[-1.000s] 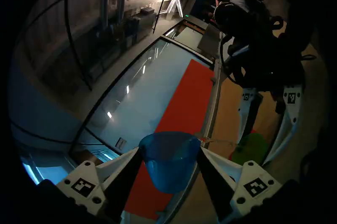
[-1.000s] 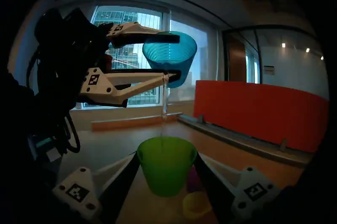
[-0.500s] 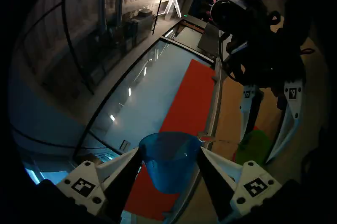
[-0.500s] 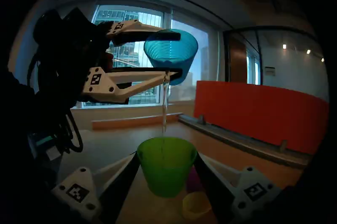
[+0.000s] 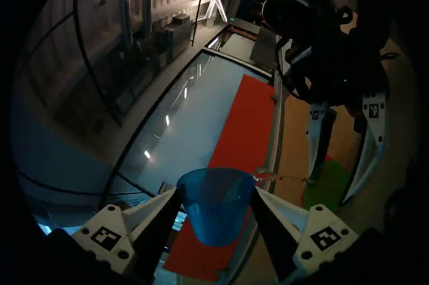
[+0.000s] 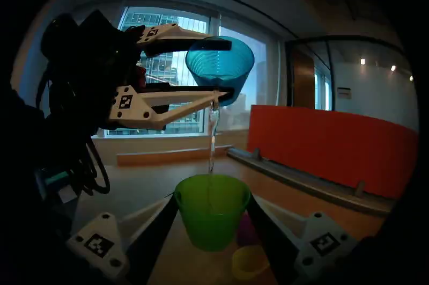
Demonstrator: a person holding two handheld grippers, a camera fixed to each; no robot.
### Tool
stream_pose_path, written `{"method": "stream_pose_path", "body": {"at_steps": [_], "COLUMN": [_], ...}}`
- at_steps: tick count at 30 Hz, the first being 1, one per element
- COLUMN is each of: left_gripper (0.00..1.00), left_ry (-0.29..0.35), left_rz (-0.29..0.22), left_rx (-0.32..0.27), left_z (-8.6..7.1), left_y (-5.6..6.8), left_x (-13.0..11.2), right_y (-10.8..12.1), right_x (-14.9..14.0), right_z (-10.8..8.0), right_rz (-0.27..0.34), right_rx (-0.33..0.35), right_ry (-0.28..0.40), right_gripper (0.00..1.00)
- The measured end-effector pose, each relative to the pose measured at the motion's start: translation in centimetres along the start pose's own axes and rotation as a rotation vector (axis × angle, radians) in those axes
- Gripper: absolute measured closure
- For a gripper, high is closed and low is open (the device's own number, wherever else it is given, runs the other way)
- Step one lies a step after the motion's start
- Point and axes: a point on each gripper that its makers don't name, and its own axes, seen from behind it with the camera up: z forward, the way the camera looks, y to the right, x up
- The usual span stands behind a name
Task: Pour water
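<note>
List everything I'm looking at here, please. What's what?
blue cup: one, see-through blue, tipped over above the green cup
water stream: one, clear, falling from the blue cup into the green cup
green cup: one, green, upright under the stream
yellow cup: one, yellow, on the table beside the green cup
purple thing: one, mostly hidden behind the green cup
partition: one, red-orange, along the table's far side
table: one, brown wood
window: one, large, behind the table
left tool: one, white with black fingers, gripping the blue cup
right tool: one, same colours, gripping the green cup
</note>
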Motion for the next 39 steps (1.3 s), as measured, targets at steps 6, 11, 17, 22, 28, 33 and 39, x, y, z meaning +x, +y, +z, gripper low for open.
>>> {"method": "stream_pose_path", "body": {"at_steps": [6,11,17,22,28,33,39], "left_gripper": [0.14,0.14,0.14,0.14,0.14,0.14,0.14], "left_ry": [0.004,0.009,0.010,0.011,0.013,0.015,0.022], "left_rz": [0.030,0.045,0.070,0.085,0.108,0.126,0.145], "left_rx": [0.005,0.009,0.019,0.026,0.033,0.037,0.044], "left_z": [0.0,-0.1,-0.1,-0.1,0.0,0.0,0.0], "left_y": [-0.3,-0.5,-1.0,-1.3,-1.5,-1.5,-1.9], "left_x": [0.4,0.6,0.8,0.8,0.8,0.9,1.3], "right_y": [0.0,0.1,0.0,0.0,0.0,0.0,0.0], "right_x": [0.1,0.1,0.1,0.2,0.4,0.5,0.7], "right_z": [0.0,-0.1,-0.1,-0.1,-0.2,-0.2,-0.2], "right_rz": [-0.001,-0.002,-0.003,-0.006,-0.008,-0.011,-0.013], "right_rx": [-0.001,-0.005,-0.004,-0.004,-0.004,-0.004,-0.004], "right_ry": [0.001,0.000,0.002,0.002,0.004,0.006,0.008], "right_gripper": [0.08,0.08,0.08,0.08,0.08,0.08,0.08]}}
